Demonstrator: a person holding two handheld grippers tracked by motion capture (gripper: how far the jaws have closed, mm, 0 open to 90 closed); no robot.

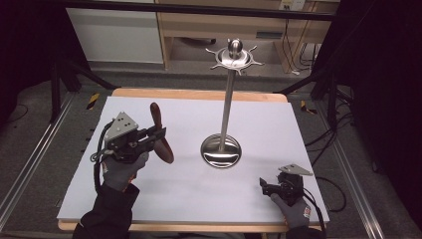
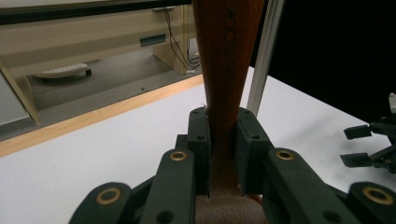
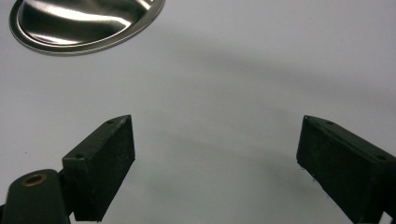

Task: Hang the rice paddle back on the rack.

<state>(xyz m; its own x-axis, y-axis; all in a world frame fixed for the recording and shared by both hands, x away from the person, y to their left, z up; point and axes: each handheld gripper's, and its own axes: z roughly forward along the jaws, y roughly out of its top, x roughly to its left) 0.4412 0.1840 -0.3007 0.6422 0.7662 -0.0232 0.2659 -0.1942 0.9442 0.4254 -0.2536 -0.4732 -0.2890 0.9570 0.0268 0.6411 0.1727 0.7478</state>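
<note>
Left gripper pinches a brown wooden utensil across its narrow neck, jaws pressed flat against both faces of the wood, as the left gripper view makes plain; the utensil rises from between the pads and widens above them, with lettering stamped along its grain. Seen from the high view, one end of the piece stands up above the jaws and the broader, rounded end hangs below them, lifted clear of the white table. Wood of this kind is judged stiff and light, unlikely to bend or bruise under the clamp, though its smooth finish could let it twist or slide if the grip sits far from its balance; the waist where the jaws now sit looks the sensible place, since the flare on either side would check any slipping. Off to this gripper's right, across bare table, stands a tall steel stand on a round dished base, topped by a ring of hooks; that stand is probably top-heavy and could tip if knocked high up. Right gripper rests low near the table's near edge, well apart from the utensil, jaws spread wide with nothing between them, the base's rim just ahead of it.
</note>
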